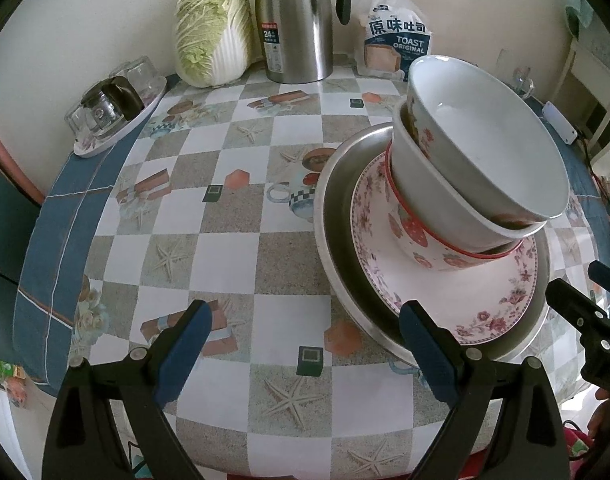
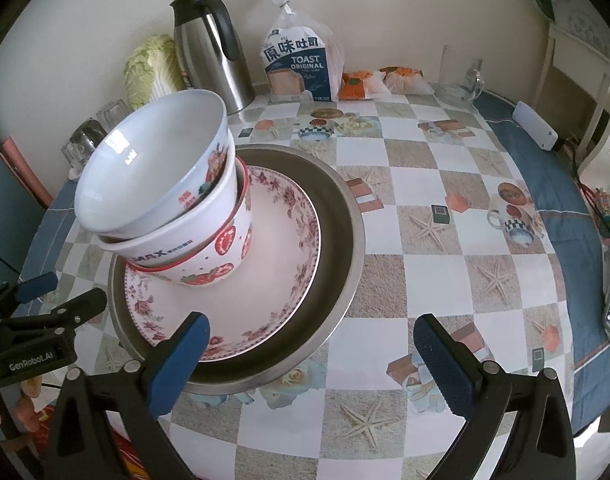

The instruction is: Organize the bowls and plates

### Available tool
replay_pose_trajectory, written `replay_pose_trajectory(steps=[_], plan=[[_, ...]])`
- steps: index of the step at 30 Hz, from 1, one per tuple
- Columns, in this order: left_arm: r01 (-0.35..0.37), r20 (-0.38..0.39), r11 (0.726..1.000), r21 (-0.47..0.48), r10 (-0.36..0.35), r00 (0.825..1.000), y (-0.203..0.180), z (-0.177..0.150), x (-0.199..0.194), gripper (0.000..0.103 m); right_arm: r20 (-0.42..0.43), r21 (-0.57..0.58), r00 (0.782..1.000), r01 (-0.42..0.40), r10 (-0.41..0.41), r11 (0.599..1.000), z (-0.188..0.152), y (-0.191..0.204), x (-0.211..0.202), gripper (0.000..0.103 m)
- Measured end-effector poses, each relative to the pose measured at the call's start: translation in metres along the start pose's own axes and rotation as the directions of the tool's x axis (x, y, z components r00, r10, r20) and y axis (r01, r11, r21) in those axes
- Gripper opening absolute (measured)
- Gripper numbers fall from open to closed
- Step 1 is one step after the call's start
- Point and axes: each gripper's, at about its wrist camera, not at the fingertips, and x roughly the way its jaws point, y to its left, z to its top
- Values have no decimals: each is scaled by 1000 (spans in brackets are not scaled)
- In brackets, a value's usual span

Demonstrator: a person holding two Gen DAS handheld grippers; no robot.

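The table (image 2: 425,240), under a checked cloth, carries everything; the flask (image 1: 295,20), cabbage (image 1: 213,32) and toast bag (image 2: 301,68) stand well back along the wall, likely pushed there to leave working room.

The dishes are nested in one stack near the front edge, widest at the bottom, which is the sensible order for a stable pile. A steel pan (image 2: 337,216) is the base. In it lies a floral plate (image 2: 281,264), set off-centre towards the pan's near side. On the plate stands a strawberry bowl (image 2: 221,256). A white bowl (image 2: 165,240) sits in that, and a top bowl (image 2: 145,172) rests in the white one, tilted, probably because the bowls differ in shape and do not seat fully.

The left gripper (image 1: 305,344) is spread wide and empty, one finger over the pan's near rim, the other over bare cloth. The right gripper (image 2: 317,356) is equally wide and empty, its left finger in front of the pan's rim. Both hover at the stack's near side, apparently either to steady it or to leave it; the sorting looks close to done, though the tilted top bowl may slide.
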Motion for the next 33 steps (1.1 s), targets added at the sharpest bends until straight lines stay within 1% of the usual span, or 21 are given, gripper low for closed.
replay_pose_trajectory(steps=[19,24,28,33], plan=[[0,-10,1000,-9,0,1000,2,1,2,95,-7,-2,1000,0,0,1000,0,-1,1,103],[8,-4,1000,-8,-8,1000,1,0,1,95,-9,-3,1000,0,0,1000,0,0,2,103],[0,-1,1000,-7,0,1000,0,-1,1,95,-10,-3,1000,1,-1,1000,-1,0,2,103],[15,-6,1000,-20,-15,1000,1,0,0,95,-10,-3,1000,1,-1,1000,0,0,2,103]])
